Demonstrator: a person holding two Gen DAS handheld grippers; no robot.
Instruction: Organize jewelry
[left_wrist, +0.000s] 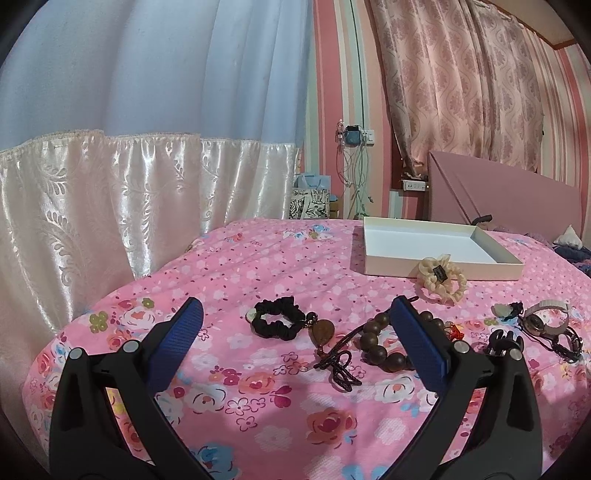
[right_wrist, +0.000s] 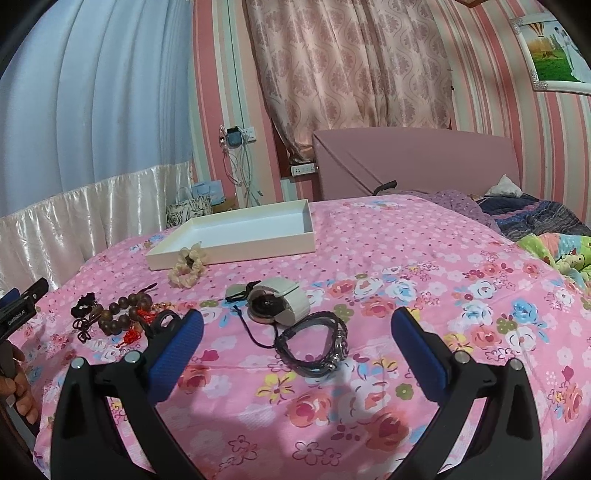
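**Both grippers open above the jewelry on the bed**

I see my left gripper (left_wrist: 295, 332) with its jaws wide apart, holding nothing. It hangs above the pink flowered bedspread (left_wrist: 277, 413). Between the jaws, farther on, lie a black scrunchie (left_wrist: 277, 318), a brown pendant on a dark cord (left_wrist: 323, 332) and a bracelet of brown wooden beads (left_wrist: 384, 341); the right finger hides part of the beads.

My right gripper (right_wrist: 297, 332) also has its jaws apart and empty. In front of it lie a dark braided bracelet (right_wrist: 314, 345) and, just behind, a watch with a white strap (right_wrist: 280, 304); I cannot tell if they touch.

The white tray (right_wrist: 229, 251) sits farther back on the bed. A cream scrunchie (right_wrist: 186, 269) lies against its near wall, outside it.
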